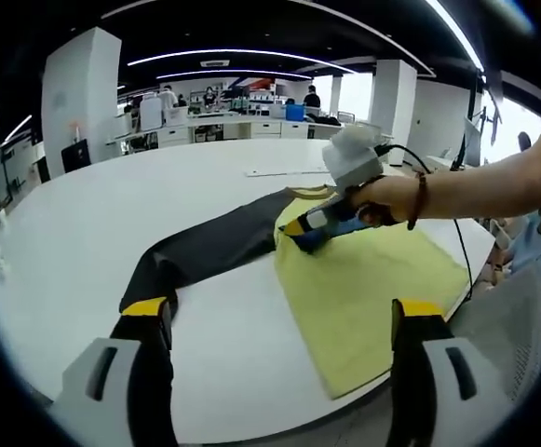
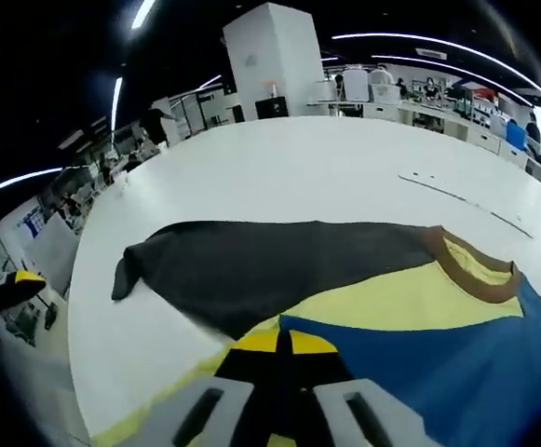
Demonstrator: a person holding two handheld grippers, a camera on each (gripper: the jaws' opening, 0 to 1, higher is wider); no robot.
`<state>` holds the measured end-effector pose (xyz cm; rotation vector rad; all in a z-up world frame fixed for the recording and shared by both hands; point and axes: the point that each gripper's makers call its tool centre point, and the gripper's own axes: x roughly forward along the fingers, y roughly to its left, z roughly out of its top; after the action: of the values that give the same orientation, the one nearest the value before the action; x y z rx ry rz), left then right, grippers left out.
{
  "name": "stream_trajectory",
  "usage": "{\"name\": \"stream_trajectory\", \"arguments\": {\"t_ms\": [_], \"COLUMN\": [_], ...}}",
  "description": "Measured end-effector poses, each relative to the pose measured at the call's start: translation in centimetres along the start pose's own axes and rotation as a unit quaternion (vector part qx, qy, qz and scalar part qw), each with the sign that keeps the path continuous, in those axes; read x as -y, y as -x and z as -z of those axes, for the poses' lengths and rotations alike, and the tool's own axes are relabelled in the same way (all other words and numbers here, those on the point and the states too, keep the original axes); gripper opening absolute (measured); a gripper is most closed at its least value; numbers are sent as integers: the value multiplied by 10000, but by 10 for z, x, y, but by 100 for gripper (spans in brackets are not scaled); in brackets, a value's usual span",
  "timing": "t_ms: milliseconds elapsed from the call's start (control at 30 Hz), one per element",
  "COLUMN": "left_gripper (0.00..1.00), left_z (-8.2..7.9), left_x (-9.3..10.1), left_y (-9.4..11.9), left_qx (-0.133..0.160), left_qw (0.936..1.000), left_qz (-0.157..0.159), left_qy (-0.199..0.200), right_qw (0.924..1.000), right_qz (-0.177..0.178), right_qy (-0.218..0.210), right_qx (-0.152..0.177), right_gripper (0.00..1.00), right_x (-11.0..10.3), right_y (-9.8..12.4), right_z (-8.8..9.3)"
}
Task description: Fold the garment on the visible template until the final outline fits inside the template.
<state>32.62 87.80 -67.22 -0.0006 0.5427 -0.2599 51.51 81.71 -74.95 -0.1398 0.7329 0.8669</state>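
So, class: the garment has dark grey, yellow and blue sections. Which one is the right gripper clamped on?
The yellow section: the right gripper is shut on its edge, where yellow meets the blue section. The dark grey section stretches away across the white table, ungripped.

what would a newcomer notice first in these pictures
The colour-block garment spread on the big white table: a dark grey part stretching away, yellow body, blue panel and brown collar. In the left gripper view, the right gripper, held by a person's hand, is closed on the garment's edge where grey meets yellow. The left gripper hangs open near the table's edge.
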Motion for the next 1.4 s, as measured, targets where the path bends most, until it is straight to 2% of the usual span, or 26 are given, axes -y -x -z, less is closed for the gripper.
{"name": "stream_trajectory", "arguments": {"t_ms": [133,200,433,567,633,700,867,933,967,1033,1100,1133,1200,1400], "left_gripper": [95,96,95,96,96,96,97,98,98,99,99,99,99,99], "left_z": [0,-1,1,0,0,-1,-4,-5,-5,-6,-8,-10,-11,-14], "left_x": [0,0,-3,-6,-6,-6,-6,-5,-5,-4,-3,-2,-1,2], "left_y": [-1,-1,2,3,3,3,2,2,1,1,0,0,-1,-4], "left_qx": [-1,11,6,10,16,18,61,86,91,96,143,165,170,214], "left_qw": [10000,10000,10000,10000,10000,10000,10000,9999,9999,9999,9999,9998,9998,9997], "left_qz": [12,20,-19,-63,-63,-67,-68,-60,-59,-53,-43,-34,-14,34], "left_qy": [-13,-16,2,13,18,14,3,1,0,-16,-43,-55,-43,-97], "right_qw": [9996,9996,9983,9973,9961,9964,9972,9978,9979,9983,9985,9984,9982,9971], "right_qz": [-36,-7,40,25,-105,-102,-231,-221,-182,73,194,228,308,586], "right_qy": [162,85,-531,-700,-835,-799,-622,-501,-456,-185,-74,-39,-35,-90], "right_qx": [207,273,241,234,264,263,334,368,421,539,512,519,517,483], "right_gripper": [0,0,0,0,0,1,15,24,30,47,63,67,75,86], "right_x": [-5,-2,4,3,-2,-4,-9,-7,-5,7,15,18,29,64], "right_y": [0,-4,-16,-23,-25,-27,-21,-17,-13,-4,4,9,18,48], "right_z": [-16,-21,-18,-17,-19,-19,-23,-26,-29,-35,-36,-36,-35,-26]}}
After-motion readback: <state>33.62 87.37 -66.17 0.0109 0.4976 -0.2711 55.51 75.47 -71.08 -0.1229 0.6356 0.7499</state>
